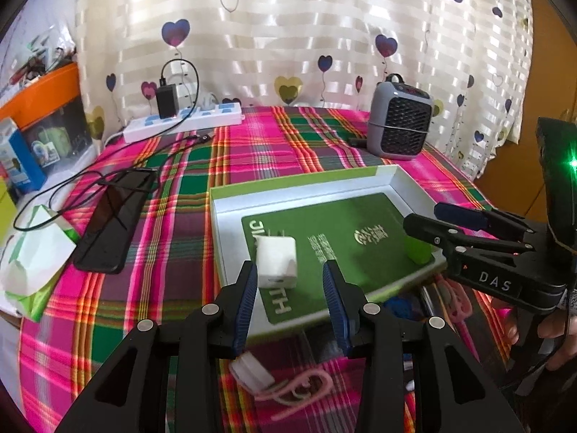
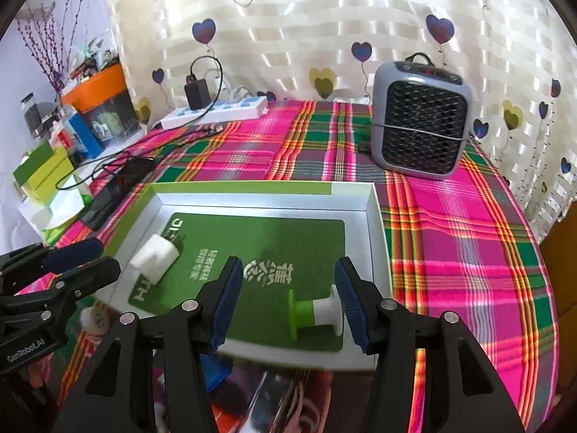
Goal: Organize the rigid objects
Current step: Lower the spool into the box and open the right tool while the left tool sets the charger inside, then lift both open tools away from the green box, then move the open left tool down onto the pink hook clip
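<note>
From the right wrist we get a clean look at the green-and-white spool [image 2: 314,313] lying on its side in the near right corner of the tray [image 2: 373,213]; from the left wrist it's mostly hidden behind our right gripper [image 1: 427,216], just a lime-green edge showing. The left wrist view also catches the pink hook thing [image 1: 288,393] on the tablecloth [image 1: 187,187] in front of the tray, which the right one barely shows.

Our left gripper [image 1: 290,270] is spread wide with nothing in it, and the white charger plug [image 1: 277,258] sits just off its left pad, prongs pointing away, on the green card [image 1: 335,231] inside the tray. The right gripper [image 2: 286,270] is wide open too, holding nothing, with the spool's white end close to its right pad; can't tell if they touch.

Around the tray: a grey heater [image 2: 420,119] at the back right, a power strip [image 1: 184,121] with a black adapter at the back left, a black phone [image 1: 111,222] with a cable draped over it on the left.
</note>
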Demonstrator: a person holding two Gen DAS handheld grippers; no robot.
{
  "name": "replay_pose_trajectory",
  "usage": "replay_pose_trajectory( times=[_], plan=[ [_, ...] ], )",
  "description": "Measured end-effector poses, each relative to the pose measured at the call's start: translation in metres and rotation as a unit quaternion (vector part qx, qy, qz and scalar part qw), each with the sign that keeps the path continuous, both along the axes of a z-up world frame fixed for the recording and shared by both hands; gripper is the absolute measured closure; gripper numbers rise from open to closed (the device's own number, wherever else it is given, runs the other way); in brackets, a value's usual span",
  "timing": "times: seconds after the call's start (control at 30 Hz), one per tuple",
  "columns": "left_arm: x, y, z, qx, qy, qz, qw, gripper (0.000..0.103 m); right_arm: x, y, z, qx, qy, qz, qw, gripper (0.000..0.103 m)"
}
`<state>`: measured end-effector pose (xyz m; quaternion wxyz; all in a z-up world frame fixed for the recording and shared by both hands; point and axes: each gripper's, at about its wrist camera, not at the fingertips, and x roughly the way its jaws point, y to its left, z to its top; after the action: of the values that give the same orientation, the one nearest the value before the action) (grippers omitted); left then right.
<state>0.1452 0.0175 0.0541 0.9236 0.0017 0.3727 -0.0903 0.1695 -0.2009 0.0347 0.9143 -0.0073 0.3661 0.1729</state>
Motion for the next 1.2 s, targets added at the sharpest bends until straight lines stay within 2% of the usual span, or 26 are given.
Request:
replay_pose_trajectory(
  times=[0.33, 0.7, 1.2],
  plan=[
    [-0.037, 0.001, 0.000, -0.010, -0.004, -0.005, 0.9999, 0.066, -0.040, -0.010, 0.002, 0.006, -0.009, -0.009, 1.000, 0.049],
    [-0.068, 0.022, -0.011, -0.023, 0.003, 0.010, 0.9997, 0.066, -0.075, -0.016, -0.004, 0.010, -0.013, -0.014, 1.000, 0.049],
    [-0.088, 0.045, -0.027, -0.043, 0.020, 0.023, 0.9986, 0.066, -0.107, -0.028, -0.022, 0.010, 0.000, -0.034, 0.999, 0.049]
  ],
)
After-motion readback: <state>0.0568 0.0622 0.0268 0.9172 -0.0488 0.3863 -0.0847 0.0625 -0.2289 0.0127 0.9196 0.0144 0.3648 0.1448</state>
